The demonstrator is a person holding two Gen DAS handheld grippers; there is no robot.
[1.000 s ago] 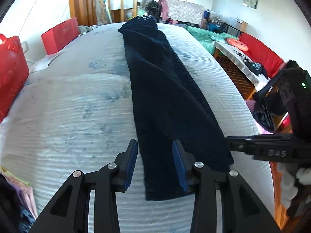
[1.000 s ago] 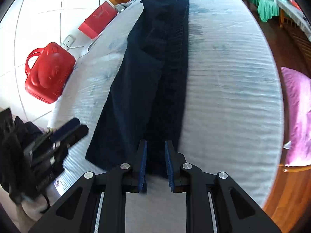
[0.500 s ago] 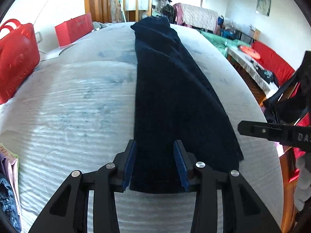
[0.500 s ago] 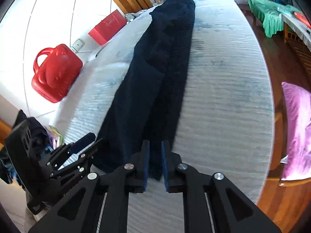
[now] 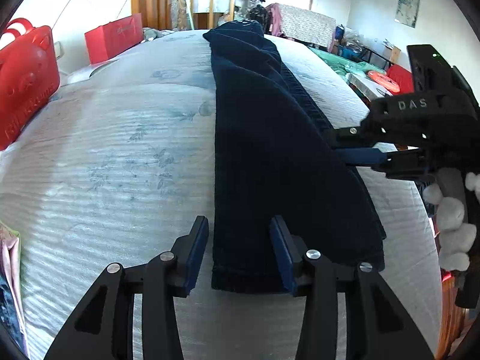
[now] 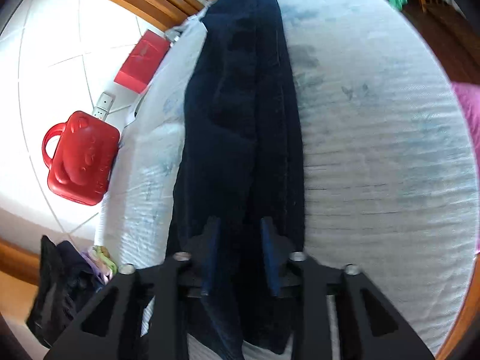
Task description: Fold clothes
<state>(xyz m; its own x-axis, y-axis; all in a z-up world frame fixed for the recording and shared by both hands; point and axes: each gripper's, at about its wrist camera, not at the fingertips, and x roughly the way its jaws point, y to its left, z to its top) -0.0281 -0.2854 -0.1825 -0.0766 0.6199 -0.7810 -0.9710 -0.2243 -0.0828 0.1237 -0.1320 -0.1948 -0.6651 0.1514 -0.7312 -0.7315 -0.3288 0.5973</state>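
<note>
i see the dark navy trousers (image 5: 270, 156) lying lengthwise down the bed (image 5: 120, 150). my left gripper (image 5: 238, 252) jaws are opening astride their near hem; my right gripper (image 6: 240, 252) jaws are opening over the cloth.

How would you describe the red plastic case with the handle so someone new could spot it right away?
Start from the big white quilted mattress with the long dark navy garment laid along it. On the white tiled floor beside the mattress stands the glossy red plastic case. Unlike the flat, boxy red paper bag farther along, it is rounded, with a loop handle and an embossed face.
</note>
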